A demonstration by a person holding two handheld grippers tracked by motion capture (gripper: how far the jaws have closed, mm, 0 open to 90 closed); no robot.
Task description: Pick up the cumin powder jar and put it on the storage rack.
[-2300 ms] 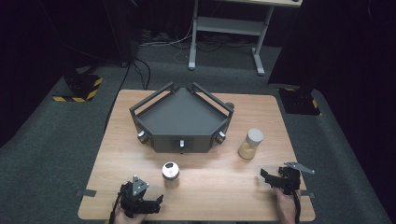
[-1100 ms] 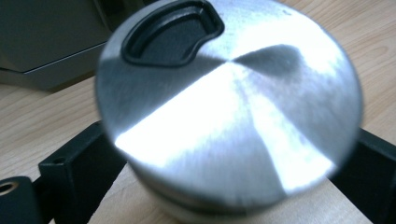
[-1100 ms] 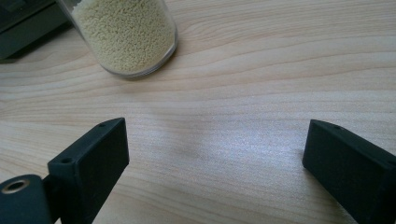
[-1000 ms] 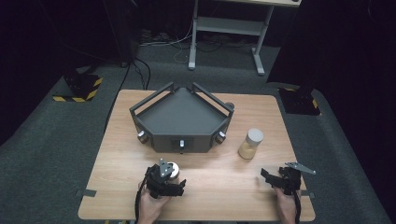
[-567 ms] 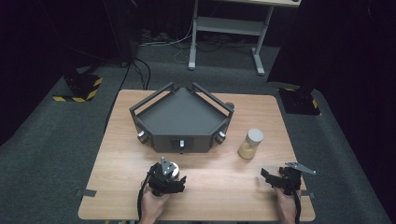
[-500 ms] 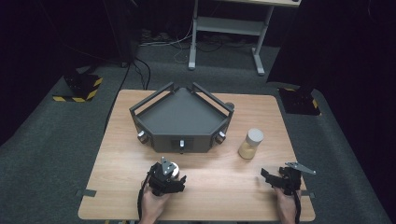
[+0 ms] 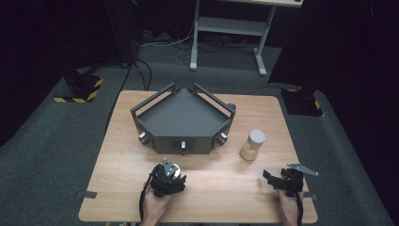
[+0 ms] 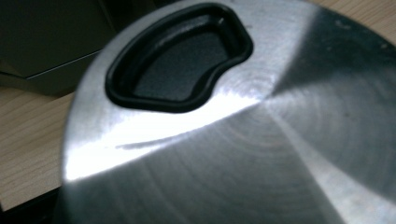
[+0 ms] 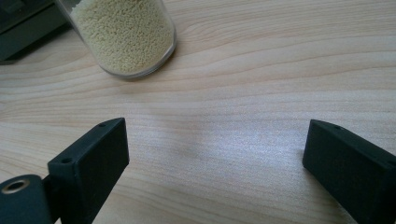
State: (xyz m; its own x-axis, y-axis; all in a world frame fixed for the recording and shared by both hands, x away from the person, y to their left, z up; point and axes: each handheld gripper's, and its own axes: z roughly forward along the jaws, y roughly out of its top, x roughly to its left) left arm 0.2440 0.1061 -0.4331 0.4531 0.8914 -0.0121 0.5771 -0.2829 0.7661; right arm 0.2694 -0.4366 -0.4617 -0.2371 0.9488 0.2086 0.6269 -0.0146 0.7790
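Jaws of the left gripper (image 7: 168,175) have just closed around the steel canister (image 8: 224,140).

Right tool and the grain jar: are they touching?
Apart. In the right gripper view the open right tool has bare table between its jaws and the grain jar, which stands well beyond them.

Brushed, shiny metal lid (image 8: 261,154) with a matt black rubbery inset (image 8: 180,60); pale, smooth wood-grain surface (image 9: 243,79); clear glossy jar (image 9: 126,32) of grainy beige granules ahead of the matt black plastic right gripper (image 9: 215,154).
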